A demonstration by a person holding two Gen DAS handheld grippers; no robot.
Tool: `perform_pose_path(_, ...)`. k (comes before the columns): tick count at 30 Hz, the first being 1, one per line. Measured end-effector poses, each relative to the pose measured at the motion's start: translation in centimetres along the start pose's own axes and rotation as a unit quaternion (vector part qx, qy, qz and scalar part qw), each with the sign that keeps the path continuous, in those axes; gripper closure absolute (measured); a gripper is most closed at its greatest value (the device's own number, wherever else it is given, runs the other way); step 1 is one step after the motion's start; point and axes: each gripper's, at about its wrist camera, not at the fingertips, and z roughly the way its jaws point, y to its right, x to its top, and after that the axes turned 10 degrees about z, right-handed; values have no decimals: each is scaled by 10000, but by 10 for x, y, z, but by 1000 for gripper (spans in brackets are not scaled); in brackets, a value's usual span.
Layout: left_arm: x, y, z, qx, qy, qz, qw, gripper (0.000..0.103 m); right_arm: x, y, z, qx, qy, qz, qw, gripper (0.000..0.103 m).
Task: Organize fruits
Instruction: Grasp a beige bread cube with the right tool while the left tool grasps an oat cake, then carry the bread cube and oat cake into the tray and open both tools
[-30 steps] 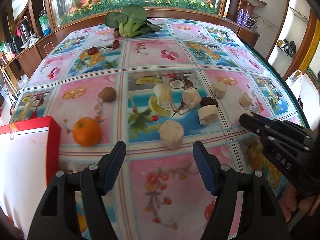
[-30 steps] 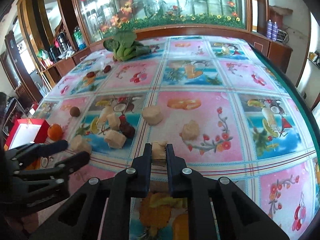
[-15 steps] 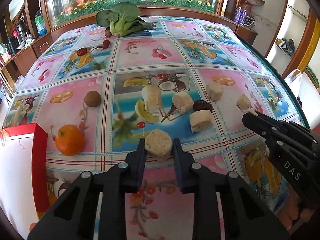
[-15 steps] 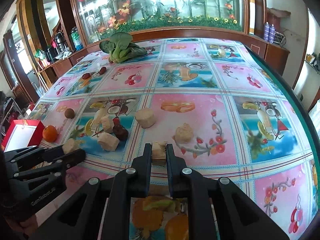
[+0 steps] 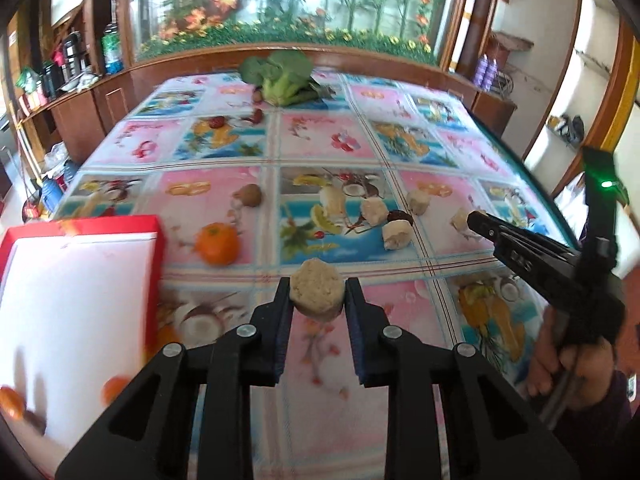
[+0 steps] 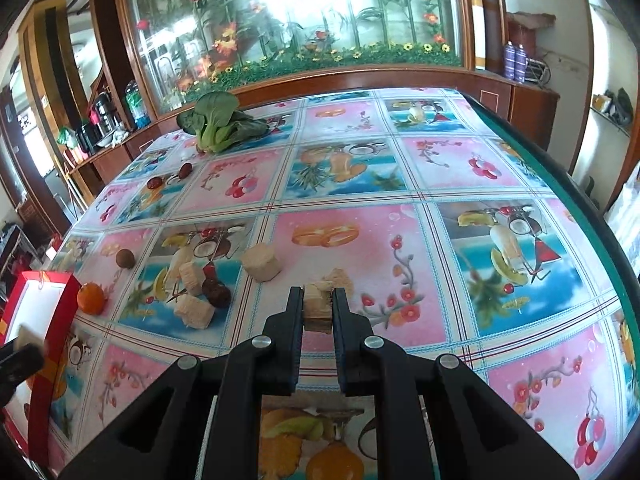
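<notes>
Left claw (image 5: pixel 318 300): gripping round pale chunk (image 5: pixel 317 290); keep squeeze steady toward red box (image 5: pixel 80 280), frame left.
Right claw (image 6: pixel 318 308): clamped on small pale piece (image 6: pixel 318 306).

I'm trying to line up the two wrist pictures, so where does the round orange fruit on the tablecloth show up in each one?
Left wrist view: the round orange fruit lies left of centre, just right of the red-edged white box.
Right wrist view: it sits at the far left edge, beside the same box.
Shared landmark: the green leafy bok choy at the table's far end.
</notes>
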Motion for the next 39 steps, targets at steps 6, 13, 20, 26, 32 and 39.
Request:
perform_pose_path(6, -19, -21, -37, 183, 215, -177, 9994, 75, 2, 8, -1, -33, 79, 181, 9998, 91)
perform_pose_path(13, -40, -44, -58, 379, 299, -364, 9982, 75, 3, 12, -4, -116, 238, 256, 9993, 91)
perform_pose_path(20, -58, -77, -76, 579, 390, -653, 9954, 75, -1, 8, -10, -42, 289, 374, 9989, 91)
perform_pose_path(26, -71, -111, -89, 809, 478, -889, 9916, 75, -15, -29, -21, 547, 296, 339, 9975, 91)
perform_pose_path(32, -83, -144, -95, 999, 503, -1218, 9862, 75, -39, -114, -19, 1406, -100, -87, 9900, 91)
perform_pose_path(39, -97, -178, -102, 1235, 532, -1513, 9793, 75, -64, -213, -13, 2044, -526, -914, 9732, 91)
